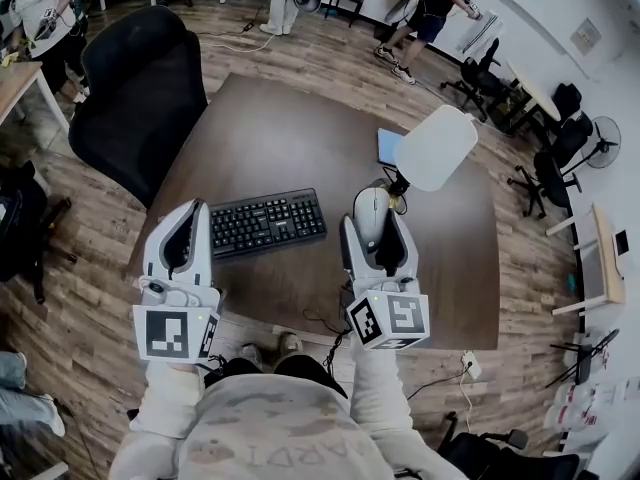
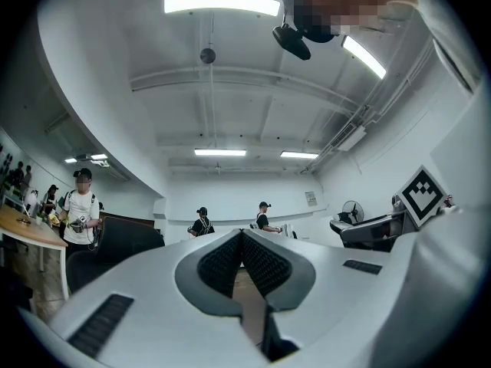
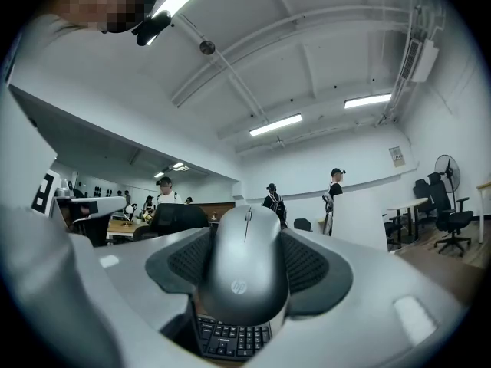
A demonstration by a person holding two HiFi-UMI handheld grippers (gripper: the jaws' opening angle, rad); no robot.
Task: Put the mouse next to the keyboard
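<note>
- Right gripper (image 3: 245, 240) has its jaws clamped on the two sides of the grey mouse (image 3: 244, 271), whose wheel end points away from the person.
- Left gripper (image 2: 242, 236) has its ribbed pads pressed together with nothing between them.
- Seen from the head view, the mouse sits just off the right end of the black keyboard (image 1: 266, 223), apart from it; whether it touches the table (image 1: 280, 128) cannot be told.
- Off the keyboard's left end, the left gripper hangs over the table's near-left edge.
- Beyond the keyboard's right end, past the mouse, stand a white lamp (image 1: 435, 146) and a blue notebook (image 1: 388, 146).
- Left of the keyboard and further back, a black office chair (image 1: 140, 98) stands at the table's edge.
</note>
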